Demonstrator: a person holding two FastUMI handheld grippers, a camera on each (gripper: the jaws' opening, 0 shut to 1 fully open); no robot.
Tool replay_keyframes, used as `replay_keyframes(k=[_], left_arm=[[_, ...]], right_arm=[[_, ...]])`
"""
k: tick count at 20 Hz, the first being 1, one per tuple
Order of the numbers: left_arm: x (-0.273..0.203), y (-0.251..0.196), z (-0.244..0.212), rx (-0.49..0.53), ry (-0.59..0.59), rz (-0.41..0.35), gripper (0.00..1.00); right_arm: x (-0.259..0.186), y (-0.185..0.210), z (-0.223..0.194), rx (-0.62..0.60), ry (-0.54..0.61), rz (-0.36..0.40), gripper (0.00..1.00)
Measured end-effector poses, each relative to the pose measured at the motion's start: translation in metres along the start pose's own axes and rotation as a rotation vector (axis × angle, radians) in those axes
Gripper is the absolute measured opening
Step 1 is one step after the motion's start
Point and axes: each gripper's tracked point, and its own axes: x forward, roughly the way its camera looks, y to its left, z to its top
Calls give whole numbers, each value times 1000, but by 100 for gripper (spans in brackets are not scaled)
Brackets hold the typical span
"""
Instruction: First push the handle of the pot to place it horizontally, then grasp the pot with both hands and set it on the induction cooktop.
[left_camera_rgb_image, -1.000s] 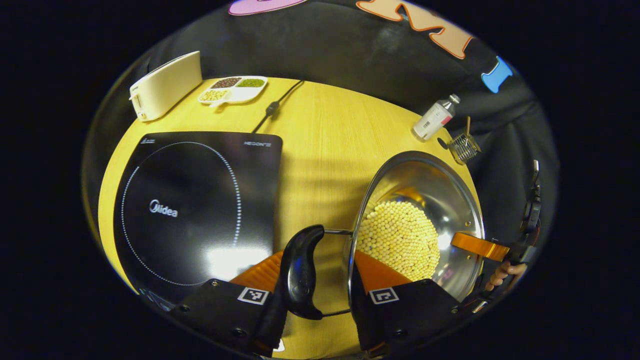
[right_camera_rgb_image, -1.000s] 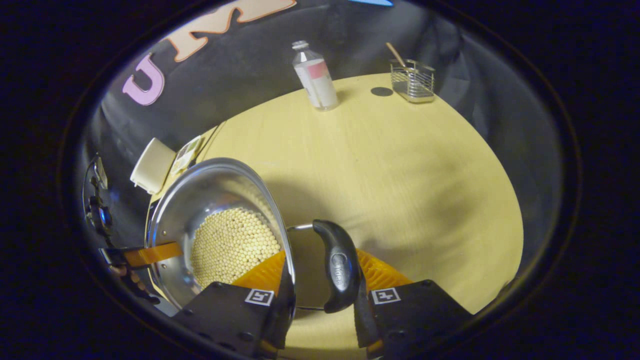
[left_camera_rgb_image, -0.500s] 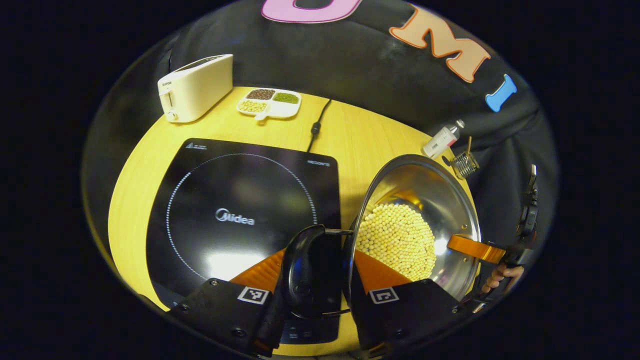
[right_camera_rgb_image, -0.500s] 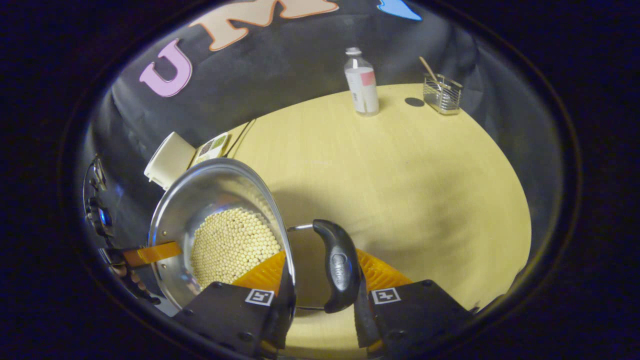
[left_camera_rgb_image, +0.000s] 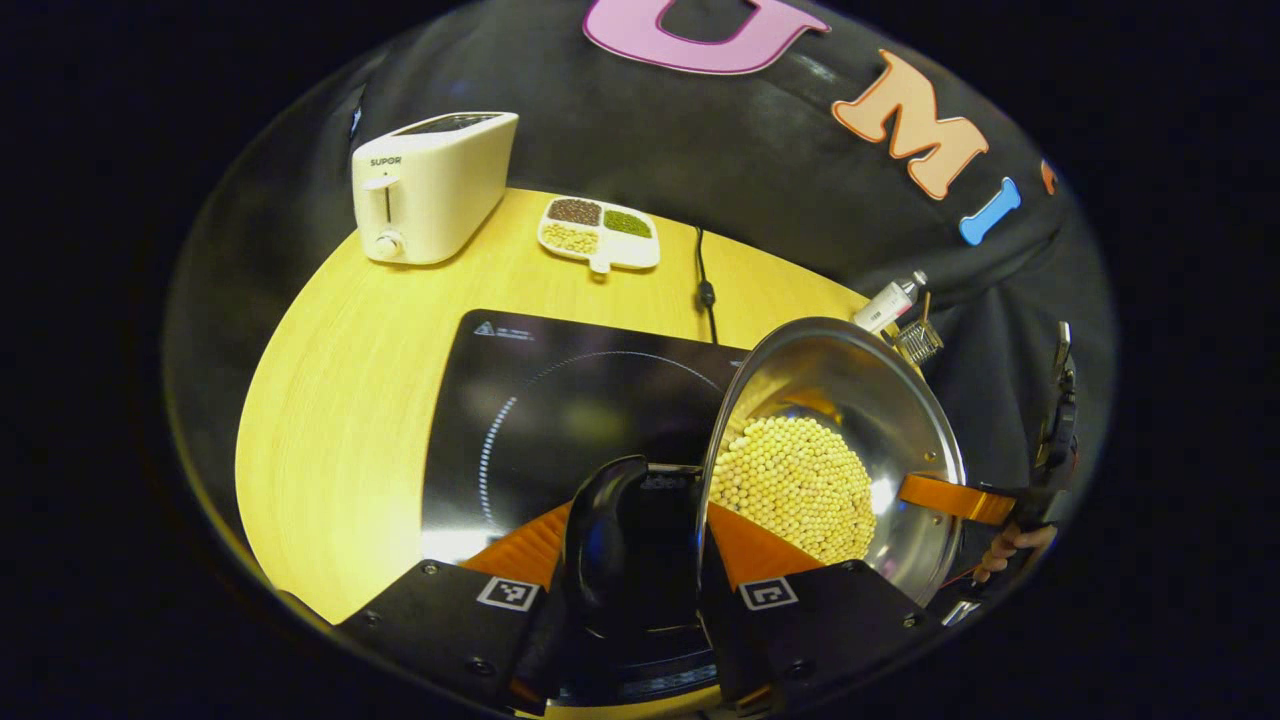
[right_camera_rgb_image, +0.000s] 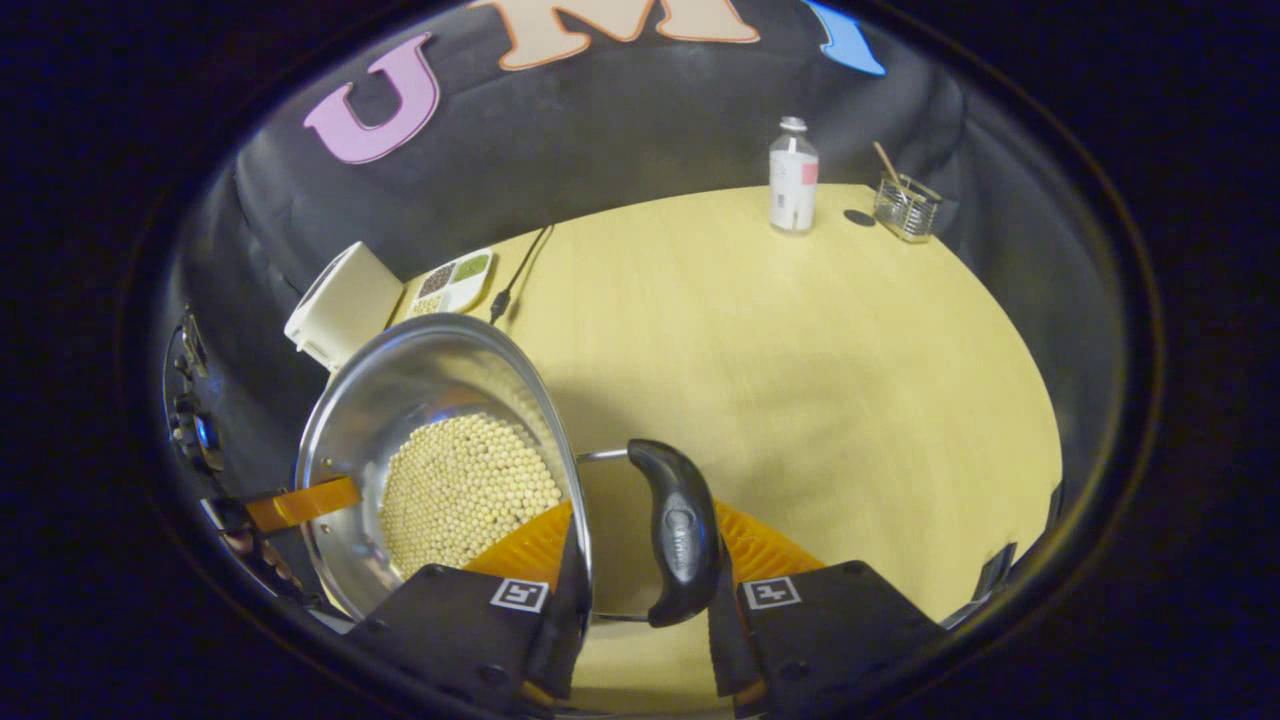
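Left gripper view: the left gripper (left_camera_rgb_image: 640, 560) holds one black, curved, glossy handle (left_camera_rgb_image: 600, 545) of the pot (left_camera_rgb_image: 880, 400), its jaws narrowed with a finger on each side of the grip. The pot is a round, polished steel bowl, about half full of small pale yellow beads (left_camera_rgb_image: 795, 485). It hangs above the near right part of the cooktop (left_camera_rgb_image: 560, 400), a flat glossy black slab with a dotted ring printed on it. On the wooden table (left_camera_rgb_image: 340, 380) stand one cream toaster (left_camera_rgb_image: 432, 185) marked SUPOR and one white dish (left_camera_rgb_image: 598, 232) with three compartments of grains.

Right gripper view: the right gripper (right_camera_rgb_image: 645, 590) clamps the pot's second handle (right_camera_rgb_image: 680, 535) the same way. Far off stand one bottle (right_camera_rgb_image: 792, 178) and one wire basket (right_camera_rgb_image: 905, 208).
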Motion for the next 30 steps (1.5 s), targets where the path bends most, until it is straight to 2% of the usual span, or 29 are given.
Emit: replay_keyframes(k=[7,9,10,11,12,13,16,18,20,21,22,25,26,27,28,29,30], left_arm=[[-3,62,15,-31,-18,39,58],[-7,73,27,-6,-50,47,60],[-9,78,30,11,-58,51,57],[-8,83,37,21,-83,55,59],[-7,87,40,32,-91,59,58],[-8,91,43,40,-109,63,59],[-7,93,46,31,-136,61,59],[-5,91,49,-8,-166,28,60],[1,86,39,-62,-146,-10,60],[2,85,33,-83,-122,0,59],[4,88,32,-80,-111,18,60],[1,86,30,-74,-89,26,59],[-1,84,26,-67,-71,22,60],[-3,82,22,-54,-56,25,63],[-9,84,23,-40,-62,47,65],[-12,88,27,-24,-83,82,74],[-16,90,33,-8,-113,109,76]], right_arm=[[22,58,-3,-41,58,-4,51],[31,72,1,-38,54,8,52],[33,76,-2,-35,64,11,55],[36,81,-3,-25,71,13,52],[38,85,-4,-19,76,16,56],[40,90,-4,-17,76,21,52],[43,92,-7,-14,75,40,53],[45,94,-5,-14,72,44,53],[45,93,-5,-19,73,44,52],[44,93,-6,-19,79,47,52],[45,94,-5,-18,83,47,57],[46,95,-5,-2,101,51,55],[45,94,-5,3,109,55,63],[43,95,-5,8,115,66,61],[40,96,-3,16,111,77,65],[35,97,-1,26,102,89,73],[30,97,1,34,92,99,80]])
